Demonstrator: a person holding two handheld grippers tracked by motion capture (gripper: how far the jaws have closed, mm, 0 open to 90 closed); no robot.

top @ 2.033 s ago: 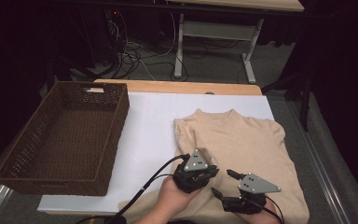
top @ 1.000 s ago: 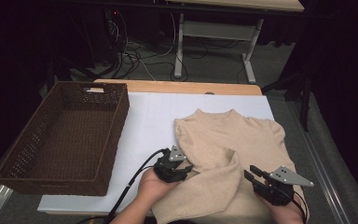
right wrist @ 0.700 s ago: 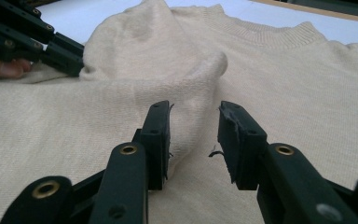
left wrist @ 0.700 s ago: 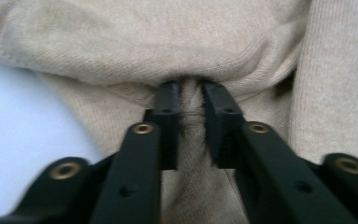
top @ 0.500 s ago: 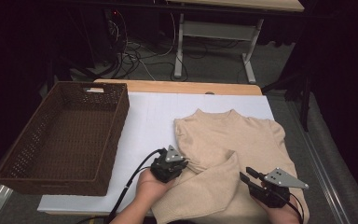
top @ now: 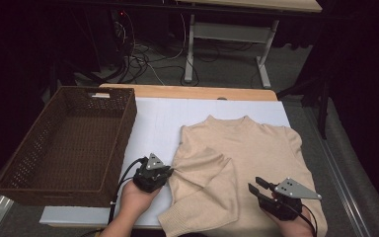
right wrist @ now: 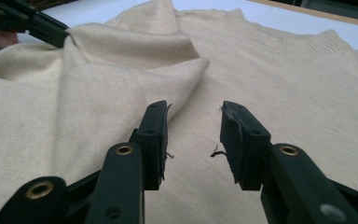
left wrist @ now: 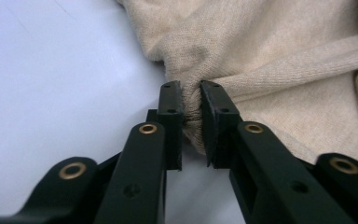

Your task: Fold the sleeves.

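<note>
A soft, limp beige sweater [top: 246, 163] lay right of the wicker basket [top: 69, 143]; the left gripper [top: 170, 170] pinched its bunched edge, best held there, while the right gripper [top: 253, 189] hovered part-open, empty.

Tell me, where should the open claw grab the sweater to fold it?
Probably the sweater's right side edge, coming in from the table's right. The cloth lies flat there, so its edge is the easiest bit to pinch. The right claw hovers open above it, while the left claw already pinches the left edge.
</note>
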